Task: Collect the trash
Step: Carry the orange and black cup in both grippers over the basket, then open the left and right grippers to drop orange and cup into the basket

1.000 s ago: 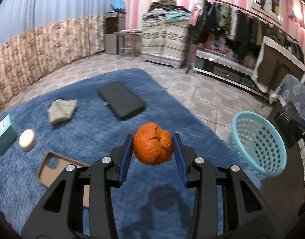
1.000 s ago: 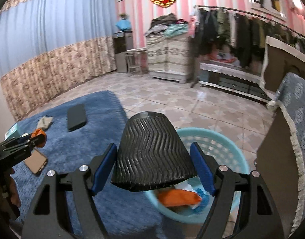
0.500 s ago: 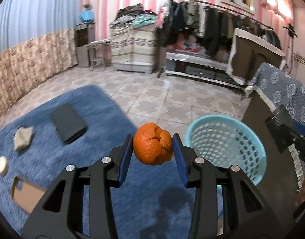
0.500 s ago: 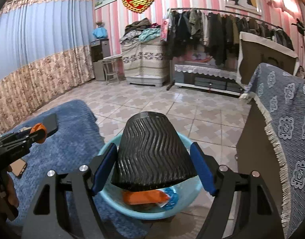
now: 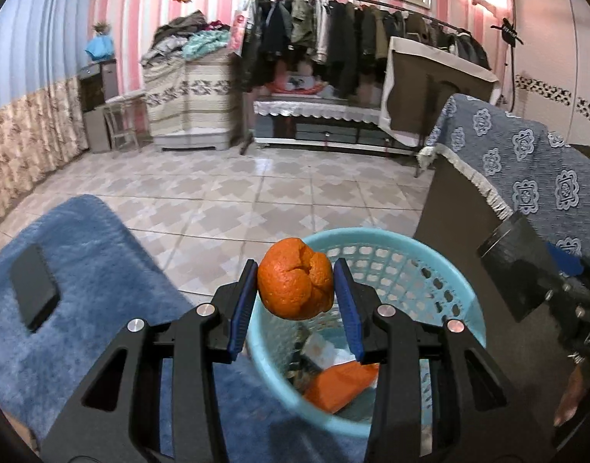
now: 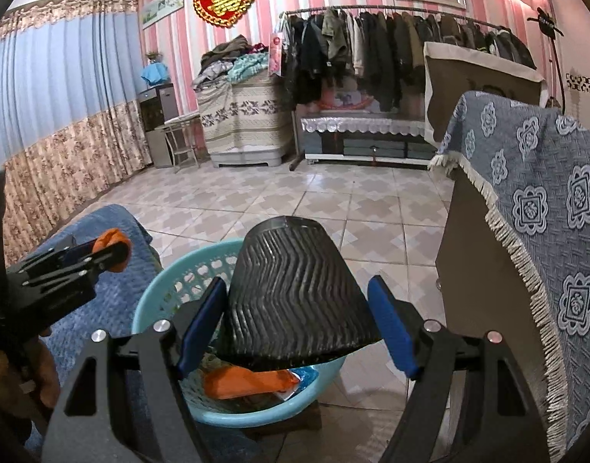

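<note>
Two pieces remain undropped: the left gripper (image 5: pixel 297 295) clamps an orange peel (image 5: pixel 295 278) and the right gripper (image 6: pixel 295 322) pinches a black cup (image 6: pixel 293 297), both above the part-filled basket (image 5: pixel 449 270).

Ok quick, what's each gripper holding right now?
Left gripper: closed on the orange peel.
Right gripper: closed on the black cup, over the basket.

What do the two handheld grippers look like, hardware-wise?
Both match: the left gripper and right gripper have matte black angular frames with cutout slots, silver round screw heads and flat blue finger pads. No cables, markings or sleeves are visible.
</note>
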A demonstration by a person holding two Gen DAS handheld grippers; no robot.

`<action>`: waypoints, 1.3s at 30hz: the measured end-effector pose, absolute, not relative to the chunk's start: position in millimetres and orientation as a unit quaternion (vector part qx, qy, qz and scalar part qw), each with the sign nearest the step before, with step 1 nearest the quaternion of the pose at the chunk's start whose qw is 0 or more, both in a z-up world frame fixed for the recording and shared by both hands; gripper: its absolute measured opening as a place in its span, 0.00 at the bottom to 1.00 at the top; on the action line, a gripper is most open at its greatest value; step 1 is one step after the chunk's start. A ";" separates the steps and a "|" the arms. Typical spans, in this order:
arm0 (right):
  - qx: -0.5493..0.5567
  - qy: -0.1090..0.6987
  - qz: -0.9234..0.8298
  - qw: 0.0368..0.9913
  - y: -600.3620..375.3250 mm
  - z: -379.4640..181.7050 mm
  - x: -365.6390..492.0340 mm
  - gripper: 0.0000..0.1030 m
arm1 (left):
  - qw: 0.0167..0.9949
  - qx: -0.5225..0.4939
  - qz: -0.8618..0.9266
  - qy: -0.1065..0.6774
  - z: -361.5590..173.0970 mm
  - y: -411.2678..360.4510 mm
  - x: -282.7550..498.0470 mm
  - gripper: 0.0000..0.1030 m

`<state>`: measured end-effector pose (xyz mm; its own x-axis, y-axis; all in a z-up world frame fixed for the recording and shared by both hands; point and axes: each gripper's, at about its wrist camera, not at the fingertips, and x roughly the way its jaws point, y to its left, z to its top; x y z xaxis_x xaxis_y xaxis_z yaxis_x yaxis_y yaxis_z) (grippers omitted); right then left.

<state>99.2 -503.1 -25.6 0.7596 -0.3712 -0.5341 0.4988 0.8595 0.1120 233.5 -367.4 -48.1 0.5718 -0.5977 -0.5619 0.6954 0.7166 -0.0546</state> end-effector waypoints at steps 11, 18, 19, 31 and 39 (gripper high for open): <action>0.139 0.258 -0.253 0.922 -516.6 -34.5 99.4 0.72 | 0.859 0.137 -0.407 0.280 -65.7 -414.2 252.7 0.39; 0.153 0.263 -0.250 0.919 -513.0 -40.5 112.5 0.72 | 0.873 0.149 -0.386 0.258 -66.9 -411.5 251.5 0.81; 0.154 0.265 -0.248 0.919 -510.9 -41.6 116.0 0.72 | 0.875 0.147 -0.384 0.255 -65.6 -409.1 253.7 0.81; 0.178 0.271 -0.254 0.911 -500.9 -59.5 150.9 0.72 | 0.901 0.116 -0.345 0.238 -50.3 -374.5 277.8 0.90; 0.173 0.267 -0.255 0.913 -495.5 -64.8 166.7 0.83 | 0.909 0.100 -0.329 0.238 -46.6 -351.0 277.5 0.92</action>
<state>166.7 -495.6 -64.8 0.7276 -0.3731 -0.5757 0.5578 0.8102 0.1799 277.5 -351.0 -46.6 0.6707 -0.5494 -0.4984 0.6444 0.7643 0.0247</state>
